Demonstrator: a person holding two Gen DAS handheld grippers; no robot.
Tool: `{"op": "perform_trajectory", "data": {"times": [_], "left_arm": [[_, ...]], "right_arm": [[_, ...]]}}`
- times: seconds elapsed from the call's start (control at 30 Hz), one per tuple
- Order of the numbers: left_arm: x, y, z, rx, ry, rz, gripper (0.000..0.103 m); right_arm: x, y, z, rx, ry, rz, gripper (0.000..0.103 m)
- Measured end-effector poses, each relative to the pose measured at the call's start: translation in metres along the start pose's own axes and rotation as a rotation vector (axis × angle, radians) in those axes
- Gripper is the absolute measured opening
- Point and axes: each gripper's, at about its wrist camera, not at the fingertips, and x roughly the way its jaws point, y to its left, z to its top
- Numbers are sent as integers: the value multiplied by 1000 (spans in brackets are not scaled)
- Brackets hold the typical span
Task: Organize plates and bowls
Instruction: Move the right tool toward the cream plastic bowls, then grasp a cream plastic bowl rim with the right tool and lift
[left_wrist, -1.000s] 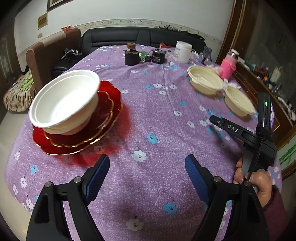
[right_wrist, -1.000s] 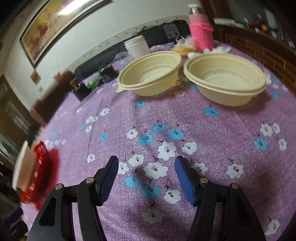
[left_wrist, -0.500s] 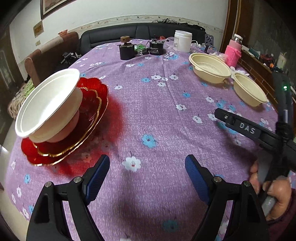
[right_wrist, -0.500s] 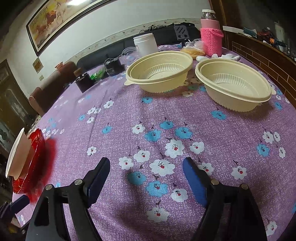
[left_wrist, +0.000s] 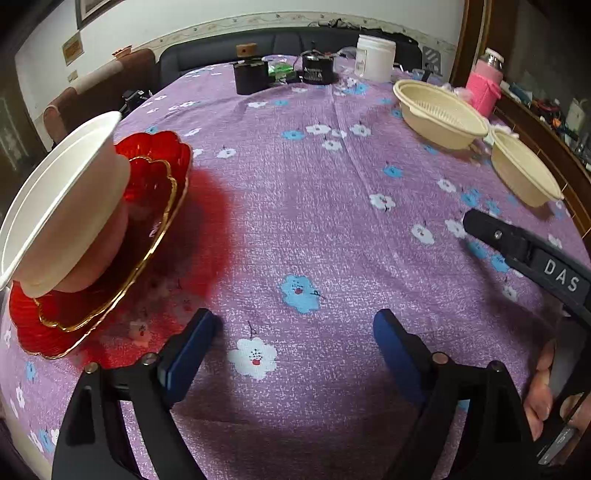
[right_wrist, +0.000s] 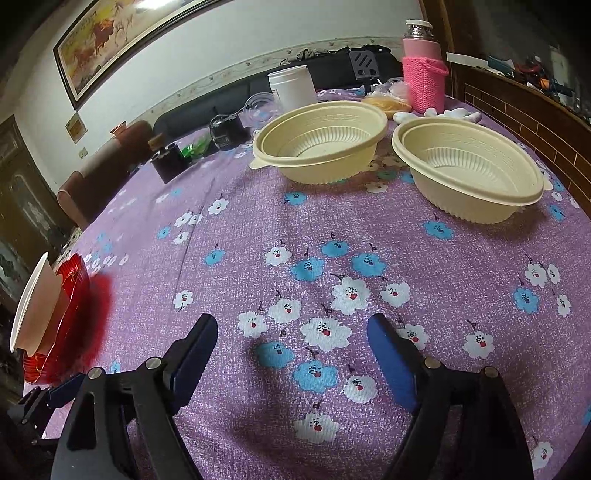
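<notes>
A stack of white bowls (left_wrist: 62, 199) sits on stacked red gold-rimmed plates (left_wrist: 155, 192) at the left of the purple flowered table; it also shows at the far left of the right wrist view (right_wrist: 33, 314). Two cream bowls stand apart at the right: one further back (right_wrist: 321, 144) (left_wrist: 439, 114), one nearer (right_wrist: 469, 170) (left_wrist: 524, 173). My left gripper (left_wrist: 295, 343) is open and empty, low over the cloth, right of the plates. My right gripper (right_wrist: 291, 350) is open and empty, well short of the cream bowls.
At the table's far end stand a white jar (right_wrist: 293, 86), black boxes (left_wrist: 251, 75), and a pink-sleeved bottle (right_wrist: 423, 81). A dark sofa (left_wrist: 295, 40) lies behind the table. The right gripper's body (left_wrist: 532, 254) shows at the right of the left wrist view.
Both grippers have dropped lower and drawn back over the cloth. The left view has swung so the plate stack sits further left. Both grippers stay open and empty.
</notes>
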Motion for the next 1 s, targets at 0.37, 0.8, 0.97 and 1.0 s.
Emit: {"op": "perform_trajectory", "data": {"times": [0.37, 0.8, 0.97, 1.0], "left_arm": [[4, -5, 1, 27, 25, -21, 103], [5, -6, 1, 28, 24, -22, 103], [5, -6, 0, 28, 24, -23, 103], [5, -6, 0, 28, 24, -23, 103]], "right_arm": [[2, 4, 0, -18, 6, -11, 88], [6, -7, 19, 64, 70, 67, 90], [18, -32, 55, 254, 57, 136, 90], [21, -34, 60, 274, 52, 140, 90]]}}
